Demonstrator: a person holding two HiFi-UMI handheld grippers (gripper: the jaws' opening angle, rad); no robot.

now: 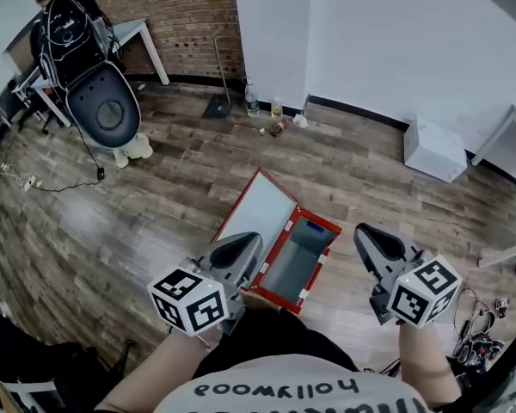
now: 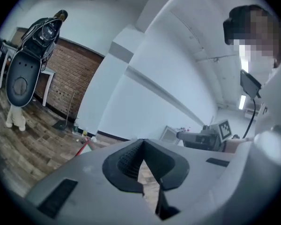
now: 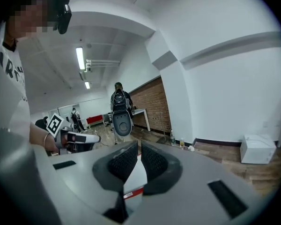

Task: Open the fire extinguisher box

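left gripper (image 1: pixel 241 249): jaws pressed together, empty | right gripper (image 1: pixel 371 241): jaws nearly closed, empty | red-framed grey metal fire extinguisher box (image 1: pixel 316 220): on wooden plank floor (image 1: pixel 112 231) between them, mirrored lid (image 1: pixel 258 206) already swung open | judgement: keep both clear, don't knock lid shut

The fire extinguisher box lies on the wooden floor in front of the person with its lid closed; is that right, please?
Not quite. The fire extinguisher box does lie on the wooden floor in front of the person, but its lid is open, swung up and over to the left so that the inside shows. The head view shows this.
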